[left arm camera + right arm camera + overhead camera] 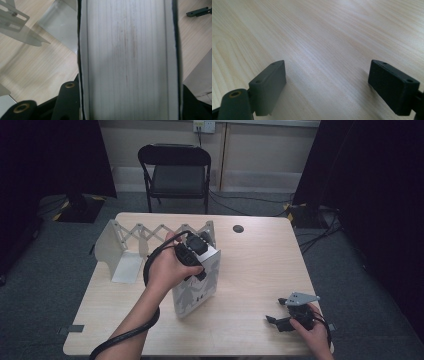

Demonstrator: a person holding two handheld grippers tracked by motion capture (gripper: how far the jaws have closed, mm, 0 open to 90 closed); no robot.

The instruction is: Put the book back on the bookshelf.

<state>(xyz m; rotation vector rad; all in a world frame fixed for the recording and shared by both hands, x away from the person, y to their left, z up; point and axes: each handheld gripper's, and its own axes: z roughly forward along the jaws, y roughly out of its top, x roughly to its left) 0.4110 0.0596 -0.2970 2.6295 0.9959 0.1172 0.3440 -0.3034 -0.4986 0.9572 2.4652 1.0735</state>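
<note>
A thick book (197, 290) with a pale patterned cover stands on edge at the middle of the wooden table (260, 260). My left gripper (194, 254) is shut on its top from above. In the left gripper view the book's page edges (127, 60) run between the two black jaws. My right gripper (276, 311) rests low on the table at the front right, a hand around it. Its fingers (268, 87) stand wide apart over bare wood, with nothing between them.
A white accordion book rack (150, 236) with end plates stands stretched along the table's back left, just behind the book, and its plate (15, 23) appears in the left gripper view. A dark round grommet (238, 228) sits near the far edge. A black folding chair (175, 170) stands beyond the table.
</note>
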